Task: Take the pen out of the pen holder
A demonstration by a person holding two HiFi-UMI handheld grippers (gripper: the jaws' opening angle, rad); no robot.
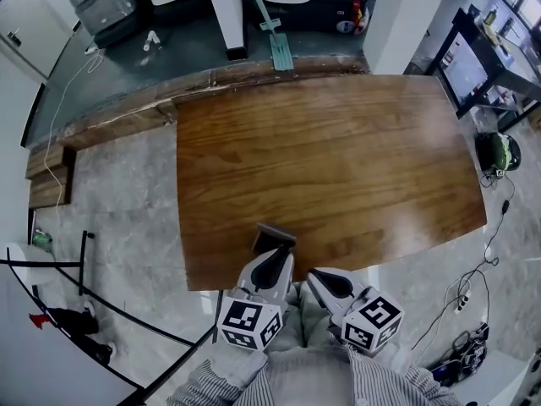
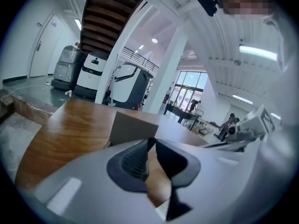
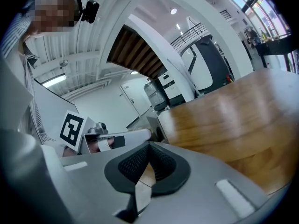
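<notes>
Two tools sit low at the near edge of the worktop [image 1: 338, 159], side by side. My landmark for this entry is the small grey box at that edge, which I take for the pen holder [image 1: 275, 235].

Left tool [image 1: 275, 256]: directly on my side of the pen holder and pointing at it, tips just beside its near face. I cannot tell whether they touch. In the left gripper view the jaws stand slightly parted, with bare wood showing through the gap and nothing between them, so the tool is released and empty. My guess is that it is lined up like this so the holder sits straight ahead, ready to be steadied or reached into.

Right tool [image 1: 319, 277]: just right of the pen holder and not touching it. In the right gripper view the pad tips meet, so it is clenched on nothing. It is probably waiting its turn.

Pen: not visible in any view. I see only the holder's flat grey side [image 2: 133, 127] and its dark top, so I cannot tell whether a pen stands inside. By my reading this is still the approach, and nothing has been taken out yet.

Writing: none is legible. The only print is the black-and-white square patterns on the marker cubes [image 1: 249, 322]. The machines [image 1: 106, 7] on the floor beyond the holder show nothing I can read.
</notes>
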